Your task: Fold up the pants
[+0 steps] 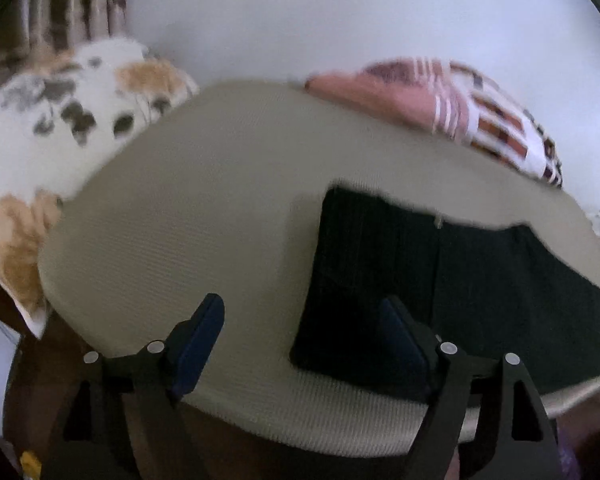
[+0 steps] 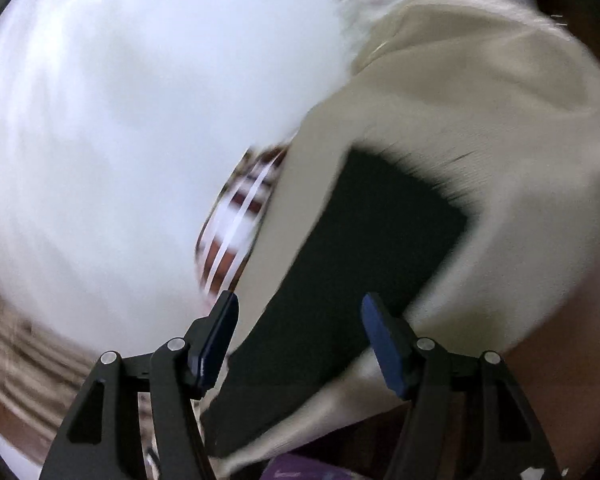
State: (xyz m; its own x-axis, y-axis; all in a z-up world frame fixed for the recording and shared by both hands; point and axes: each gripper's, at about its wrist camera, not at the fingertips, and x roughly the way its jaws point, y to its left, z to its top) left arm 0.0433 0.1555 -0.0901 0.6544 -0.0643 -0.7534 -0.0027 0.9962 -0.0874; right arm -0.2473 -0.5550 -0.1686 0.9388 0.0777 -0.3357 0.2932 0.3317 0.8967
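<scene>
The dark pants (image 1: 440,280) lie folded in a flat rectangle on a beige ribbed mat (image 1: 200,200), toward its right side. My left gripper (image 1: 304,308) hovers open above the mat's near edge. Its right finger is over the pants' left corner and its left finger over bare mat, with nothing pinched. In the blurred right wrist view, the pants (image 2: 360,240) run diagonally across the same mat (image 2: 500,120). My right gripper (image 2: 300,302) stands open over their near end, its pads clear of the cloth.
A white pillow with orange and grey patches (image 1: 72,120) lies left of the mat. A pink and brown striped cloth (image 1: 440,100) (image 2: 236,220) sits behind it. A striped curtain (image 1: 72,4) and a white wall stand beyond. Dark wood (image 1: 40,380) shows below the mat's near edge.
</scene>
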